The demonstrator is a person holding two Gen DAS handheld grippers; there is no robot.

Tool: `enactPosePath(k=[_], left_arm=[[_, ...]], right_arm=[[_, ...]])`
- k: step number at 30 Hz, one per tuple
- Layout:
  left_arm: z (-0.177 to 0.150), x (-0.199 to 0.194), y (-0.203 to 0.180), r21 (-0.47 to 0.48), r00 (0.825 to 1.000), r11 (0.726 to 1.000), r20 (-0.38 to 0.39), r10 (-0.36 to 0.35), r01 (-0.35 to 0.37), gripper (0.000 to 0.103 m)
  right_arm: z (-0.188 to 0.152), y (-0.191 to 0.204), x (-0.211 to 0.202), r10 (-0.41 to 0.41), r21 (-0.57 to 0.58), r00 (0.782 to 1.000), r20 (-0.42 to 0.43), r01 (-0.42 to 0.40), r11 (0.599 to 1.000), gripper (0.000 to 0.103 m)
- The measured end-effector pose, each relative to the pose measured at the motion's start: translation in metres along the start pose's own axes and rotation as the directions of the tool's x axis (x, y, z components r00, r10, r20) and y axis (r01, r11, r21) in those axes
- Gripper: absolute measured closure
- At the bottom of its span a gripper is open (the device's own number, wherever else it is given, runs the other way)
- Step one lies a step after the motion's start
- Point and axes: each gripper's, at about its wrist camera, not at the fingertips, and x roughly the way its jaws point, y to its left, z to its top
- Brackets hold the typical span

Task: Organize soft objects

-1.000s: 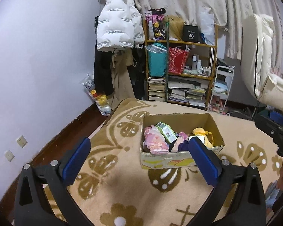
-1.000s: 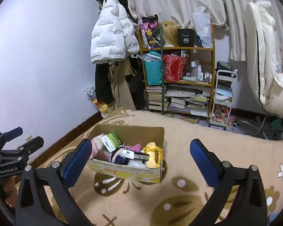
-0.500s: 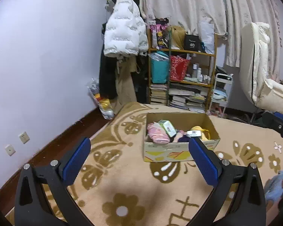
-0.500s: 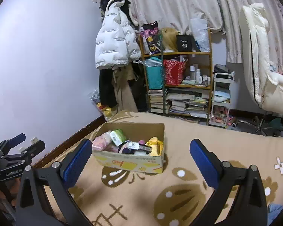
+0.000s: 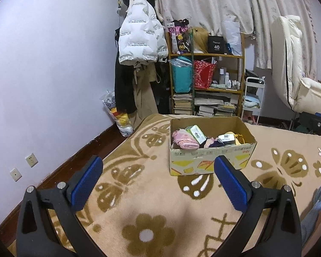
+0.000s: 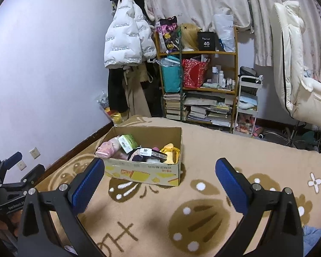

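Both grippers, left gripper [image 5: 158, 180] and right gripper [image 6: 160, 178], gape wide, empty.
Cardboard box [image 5: 209, 160] of soft things sits ahead, nearer the left, long side facing.

Right gripper [image 6: 158, 172] wide apart, nothing held, above rug [image 6: 203, 203]; cardboard box [image 6: 143, 171] w/ soft items ahead-left.

The room is lit by soft indoor light that looks a bit cool and purple on the wall [image 5: 53, 75]. The rug [image 5: 152, 203] is evenly bright, with a faint gray shadow near the bottom middle. There is no strong glare. Both pictures are sharp in the middle. The fisheye lens bends straight things near the edges, and the corners are black. The curtains [image 6: 192, 2] look pale and washed out.
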Motion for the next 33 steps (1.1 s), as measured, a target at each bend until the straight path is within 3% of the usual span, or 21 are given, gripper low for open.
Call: enactPosePath(k=[33], left_arm=[[-0.0056, 0.0103, -0.0013, 0.0, 0.999, 0.999, -0.013, -0.049, 0.049, 0.001]], right_arm=[[-0.0012, -0.0022, 0.0096, -0.002, -0.004, 1.0, -0.017, 0.002, 1.0, 0.0]])
